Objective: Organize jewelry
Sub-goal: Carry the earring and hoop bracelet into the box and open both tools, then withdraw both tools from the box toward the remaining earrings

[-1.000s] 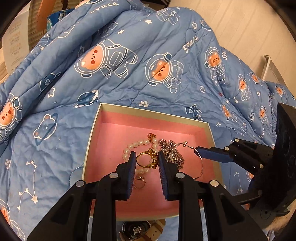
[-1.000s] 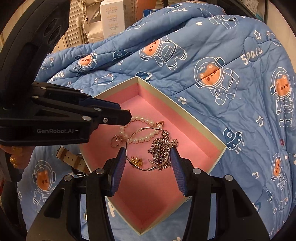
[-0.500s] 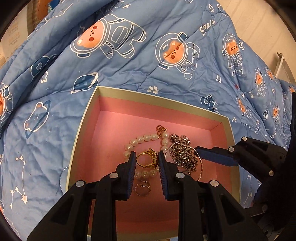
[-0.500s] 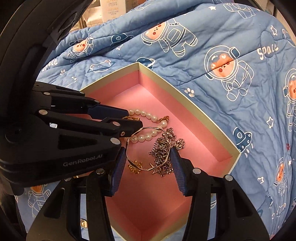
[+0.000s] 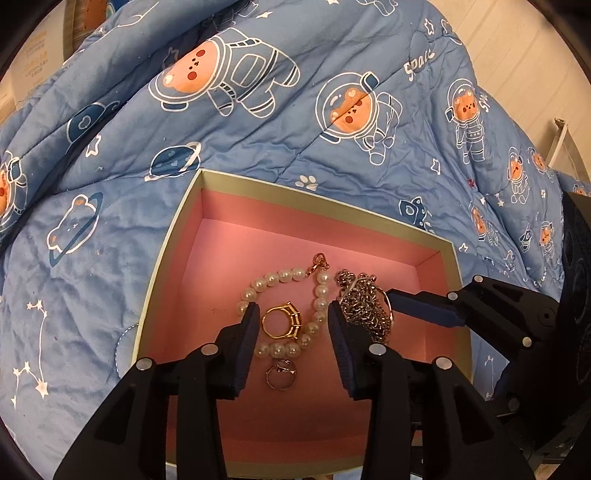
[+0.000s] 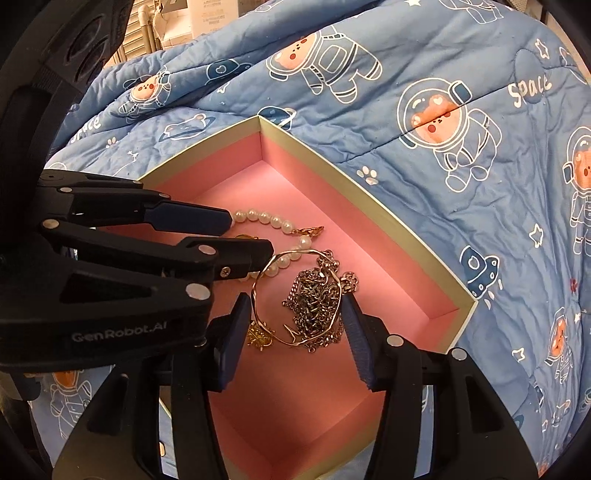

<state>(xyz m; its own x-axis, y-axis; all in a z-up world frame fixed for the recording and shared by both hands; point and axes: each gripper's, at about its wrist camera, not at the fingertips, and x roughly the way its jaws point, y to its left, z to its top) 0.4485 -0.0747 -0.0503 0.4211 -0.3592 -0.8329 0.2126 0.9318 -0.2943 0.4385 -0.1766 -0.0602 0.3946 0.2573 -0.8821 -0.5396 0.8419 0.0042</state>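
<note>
Opening the left hand-held gripper (image 5: 291,325) around the gold ring (image 5: 283,320), lower centre in the pink box (image 5: 369,218); keeping pads clear of pearls. Holding the right hand-held gripper (image 6: 297,328) spread astride the bangle (image 6: 295,295).

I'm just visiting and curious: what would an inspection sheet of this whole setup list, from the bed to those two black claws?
Surface: blue quilt with astronaut bears, rumpled.
Job's things: open box, pink inside, holding a pearl bracelet, gold ring, small silver ring, chain heap and thin gold bangle.
Clutter: nothing seen.
Grippers: left gripper over the gold ring, jaws opening, pads clear of it; right gripper open, straddling bangle and chains, nothing gripped.
Cables: nothing seen.
Surroundings: white cartons behind the bed, pale wall to one side.
</note>
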